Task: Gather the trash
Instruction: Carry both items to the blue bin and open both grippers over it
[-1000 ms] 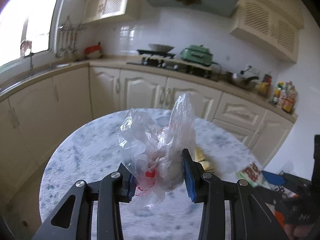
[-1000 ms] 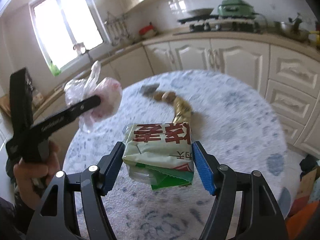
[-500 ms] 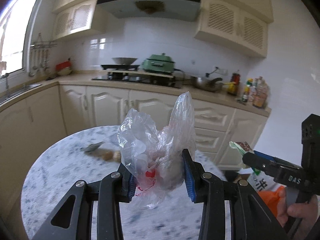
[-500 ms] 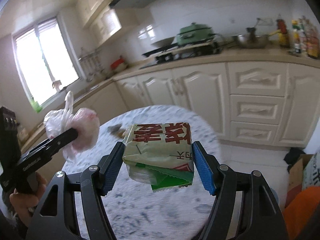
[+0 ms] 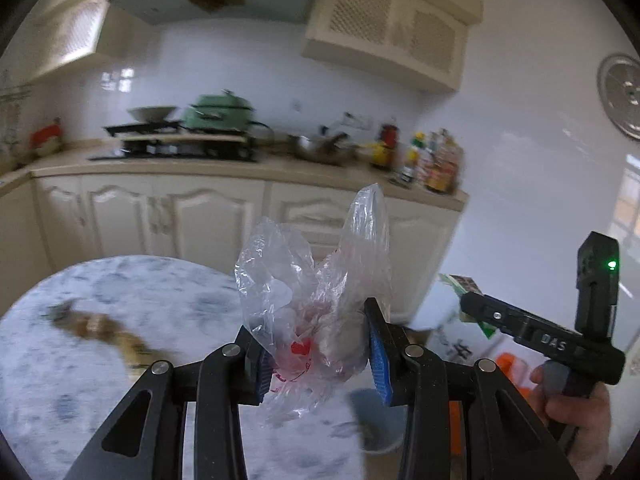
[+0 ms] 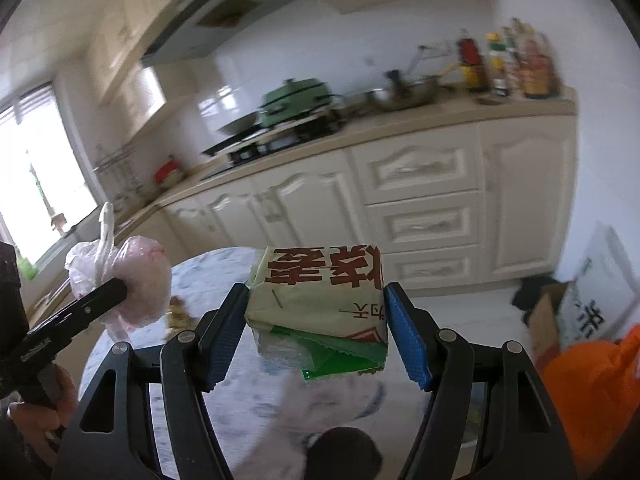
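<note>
Both our grippers swung rightward off round marble table (image 5: pixel 80 300). Left gripper (image 5: pixel 316 354) pinching crumpled clear plastic bag (image 5: pixel 316 300); right gripper (image 6: pixel 316 336) clamping cream-and-green printed packet (image 6: pixel 320 300). Blurred brown scraps (image 5: pixel 104 332), probably peels, remain near table's left edge. Drop-off next.

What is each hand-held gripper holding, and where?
Left hand-held gripper: crumpled plastic bag, by its lower part. Right hand-held gripper: snack packet, by its sides.

Daylit kitchen, cream cabinets (image 6: pixel 420 184)
</note>
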A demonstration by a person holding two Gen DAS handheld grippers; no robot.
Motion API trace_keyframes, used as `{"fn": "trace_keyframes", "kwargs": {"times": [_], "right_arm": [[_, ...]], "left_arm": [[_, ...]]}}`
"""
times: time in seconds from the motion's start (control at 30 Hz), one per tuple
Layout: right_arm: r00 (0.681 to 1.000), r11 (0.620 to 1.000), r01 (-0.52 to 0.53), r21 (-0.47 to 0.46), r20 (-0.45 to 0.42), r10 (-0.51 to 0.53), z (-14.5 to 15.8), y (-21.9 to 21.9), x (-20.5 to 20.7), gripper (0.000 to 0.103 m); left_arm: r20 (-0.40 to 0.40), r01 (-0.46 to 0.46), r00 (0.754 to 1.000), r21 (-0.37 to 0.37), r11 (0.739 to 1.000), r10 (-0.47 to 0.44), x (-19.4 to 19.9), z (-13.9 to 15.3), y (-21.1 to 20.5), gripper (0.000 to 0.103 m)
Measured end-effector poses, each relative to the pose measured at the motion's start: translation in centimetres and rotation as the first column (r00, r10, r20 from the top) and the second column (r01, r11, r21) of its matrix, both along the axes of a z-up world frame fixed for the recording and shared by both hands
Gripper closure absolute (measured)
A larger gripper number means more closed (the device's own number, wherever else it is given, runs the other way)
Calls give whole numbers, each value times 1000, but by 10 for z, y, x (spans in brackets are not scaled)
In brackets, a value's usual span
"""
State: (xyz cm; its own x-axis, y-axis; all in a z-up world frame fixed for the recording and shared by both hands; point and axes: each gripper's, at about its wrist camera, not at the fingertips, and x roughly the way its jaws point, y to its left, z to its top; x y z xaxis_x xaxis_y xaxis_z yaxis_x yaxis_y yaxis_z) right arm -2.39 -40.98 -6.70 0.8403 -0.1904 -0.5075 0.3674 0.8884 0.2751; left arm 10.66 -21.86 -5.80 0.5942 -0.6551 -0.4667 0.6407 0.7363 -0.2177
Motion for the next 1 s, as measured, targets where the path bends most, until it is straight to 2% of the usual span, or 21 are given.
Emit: {"fn": "trace_keyframes", "kwargs": {"times": [0.13, 0.37, 0.53, 0.67, 0.83, 0.93, 1.0], "right_arm": [[996, 996, 85, 42, -34, -83, -20, -40, -18, 33], [977, 971, 195, 138, -115, -179, -70, -100, -34, 33], [961, 945, 247, 214, -180, -210, -114, -136, -34, 33], [952, 924, 273, 268, -213, -219, -142, -159, -31, 33], [943, 896, 305, 322, -236, -237, -169, -182, -29, 33], [934, 871, 331, 362, -258, -248, -187, -197, -29, 32], [930, 852, 342, 395, -271, -248, -197, -203, -28, 31]], "left_arm": [[-51, 96, 994, 31, 995, -95, 14, -11, -44, 67], [-162, 228, 964, 98, 969, -210, 40, -37, -124, 67], [-249, 272, 941, 152, 950, -230, 67, -60, -176, 67], [-320, 307, 920, 221, 926, -229, 83, -83, -218, 67], [-349, 326, 911, 286, 901, -219, 90, -99, -253, 66], [-366, 348, 904, 336, 875, -219, 94, -111, -272, 61], [-367, 349, 906, 367, 862, -210, 96, -119, -282, 51]]}}
